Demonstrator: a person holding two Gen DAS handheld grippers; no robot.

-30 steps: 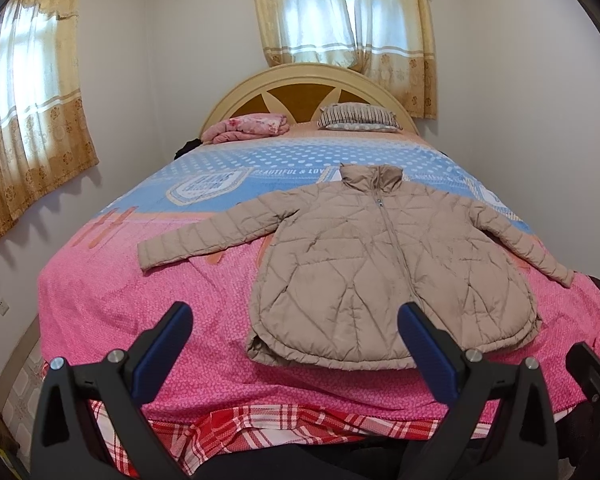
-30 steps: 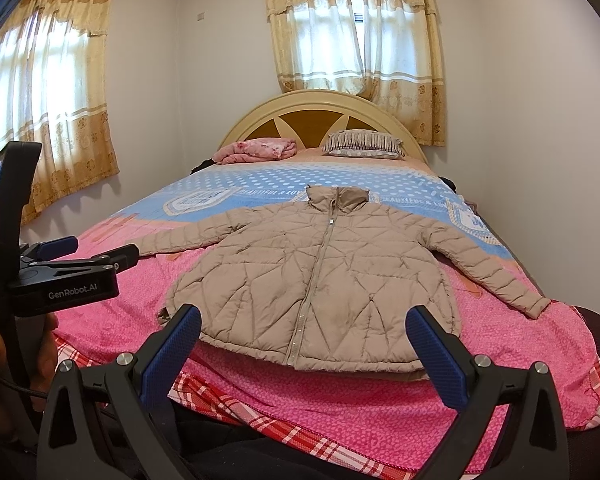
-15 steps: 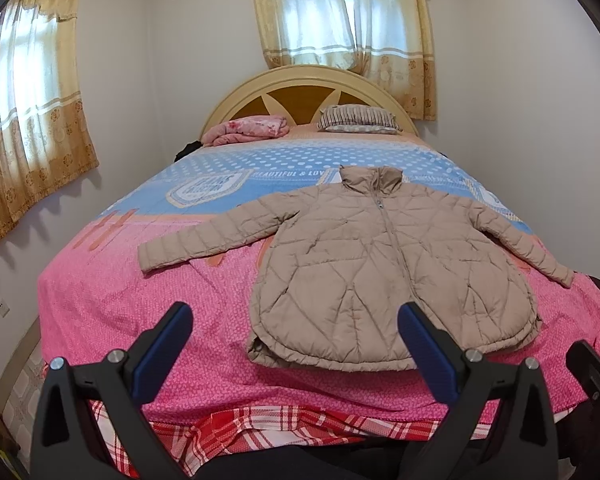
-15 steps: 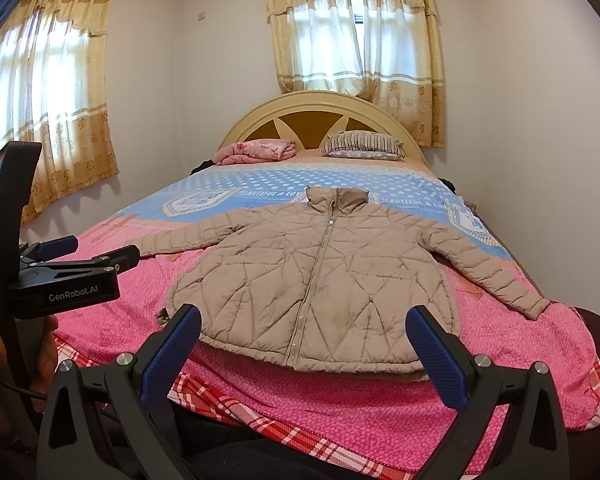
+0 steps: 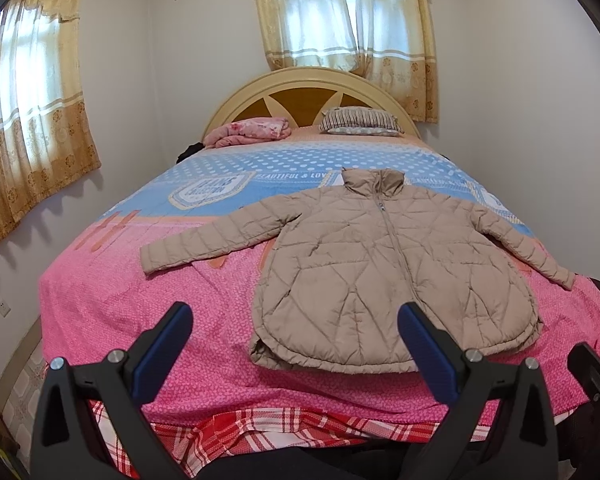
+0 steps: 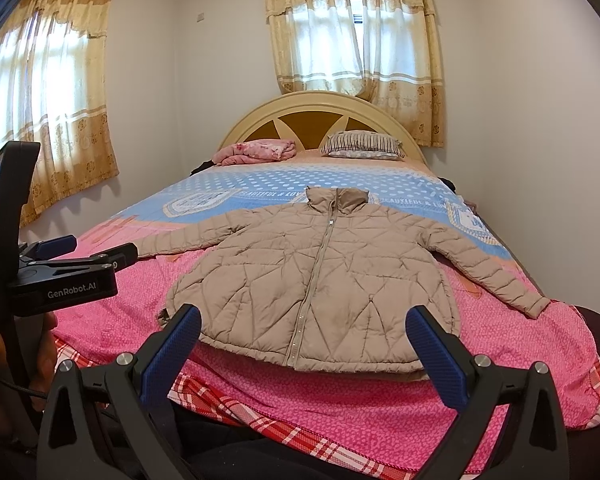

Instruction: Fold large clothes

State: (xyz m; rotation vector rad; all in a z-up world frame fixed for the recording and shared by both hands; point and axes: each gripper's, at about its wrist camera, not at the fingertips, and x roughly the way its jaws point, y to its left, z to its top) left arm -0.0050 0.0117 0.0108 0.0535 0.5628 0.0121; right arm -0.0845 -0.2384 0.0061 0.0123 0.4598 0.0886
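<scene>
A beige quilted jacket lies flat on the bed, front up, zipped, both sleeves spread out to the sides. It also shows in the right wrist view. My left gripper is open and empty, held off the foot of the bed, short of the jacket's hem. My right gripper is open and empty, also short of the hem. The left gripper's body shows at the left of the right wrist view.
The bed has a pink and blue cover with a red plaid edge. A folded pink blanket and a striped pillow lie by the headboard. Walls stand close on both sides. Curtained windows are behind and at left.
</scene>
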